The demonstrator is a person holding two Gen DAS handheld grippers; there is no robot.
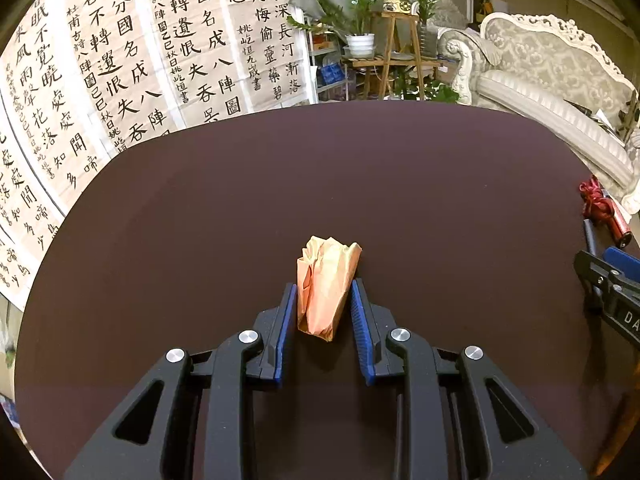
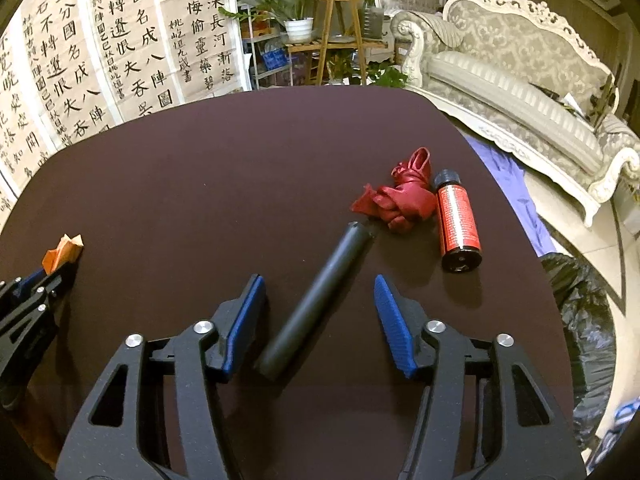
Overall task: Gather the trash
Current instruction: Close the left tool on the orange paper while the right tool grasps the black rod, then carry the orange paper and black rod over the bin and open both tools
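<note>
Left wrist view, left gripper (image 1: 323,294) clamped on crumpled orange paper (image 1: 325,286) sticking up between its blue pads over the dark table (image 1: 200,220), right wrist view, right gripper (image 2: 320,292) spread wide around a black tube (image 2: 316,300) lying between its fingers, red wrapper (image 2: 400,196) and red bottle (image 2: 456,220) far right.

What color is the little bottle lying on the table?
The bottle is red with a black cap and a black bottom. It shows best in the right wrist view.

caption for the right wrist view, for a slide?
Open right gripper straddles a black tube on the dark table; red wrapper and red bottle lie beyond.
</note>
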